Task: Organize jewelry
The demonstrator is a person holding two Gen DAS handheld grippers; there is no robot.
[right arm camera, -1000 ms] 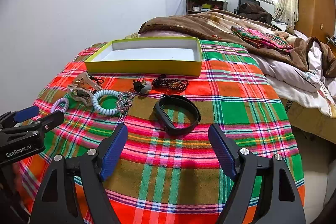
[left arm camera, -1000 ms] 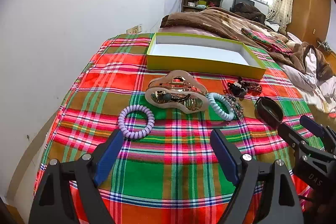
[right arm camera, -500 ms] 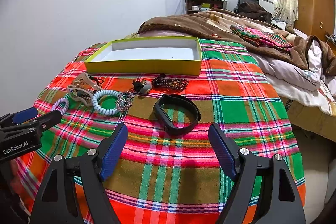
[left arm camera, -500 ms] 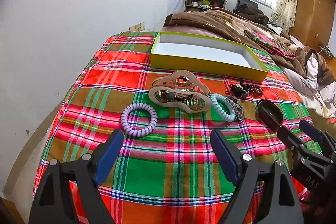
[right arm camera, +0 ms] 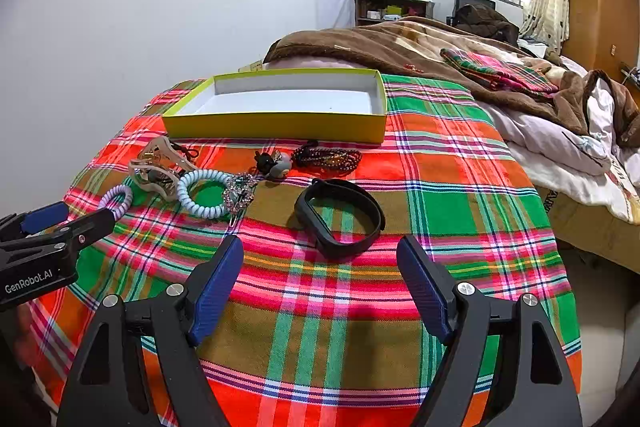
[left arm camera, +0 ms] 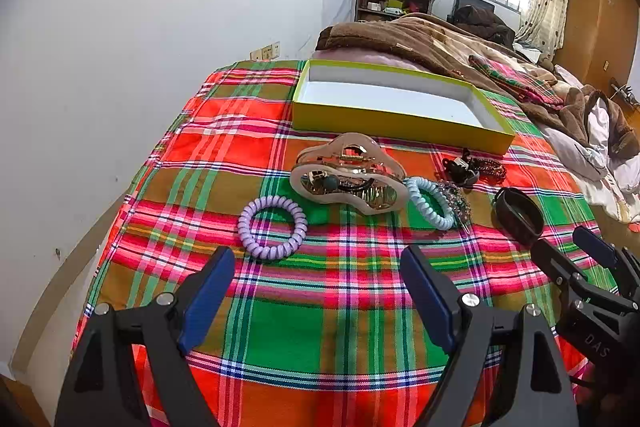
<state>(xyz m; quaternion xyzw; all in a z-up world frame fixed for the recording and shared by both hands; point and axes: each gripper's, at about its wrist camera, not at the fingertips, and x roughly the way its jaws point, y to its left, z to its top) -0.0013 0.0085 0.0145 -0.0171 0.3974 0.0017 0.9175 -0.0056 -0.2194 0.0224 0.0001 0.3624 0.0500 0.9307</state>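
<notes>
An empty yellow-green box [left arm camera: 384, 119] [right arm camera: 280, 125] sits at the far side of a plaid cloth. In front of it lie a purple coil hair tie [left arm camera: 273, 227] [right arm camera: 116, 195], a beige claw clip [left arm camera: 348, 173] [right arm camera: 158, 167], a light blue coil tie [left arm camera: 430, 202] [right arm camera: 204, 193], a beaded bracelet [left arm camera: 486, 167] [right arm camera: 328, 159] and a black wristband [left arm camera: 518, 215] [right arm camera: 340, 217]. My left gripper [left arm camera: 318, 291] is open and empty, just short of the purple tie. My right gripper [right arm camera: 320, 279] is open and empty, just short of the black wristband.
A white wall runs along the left of the cloth. A brown blanket [right arm camera: 400, 43] and rumpled bedding [right arm camera: 560, 143] lie behind and to the right of the box. A shelf [left arm camera: 392, 3] stands by the far window.
The left gripper has drawn back and risen slightly, so the items look a little farther off. The right gripper has hardly moved. Both stay open.
</notes>
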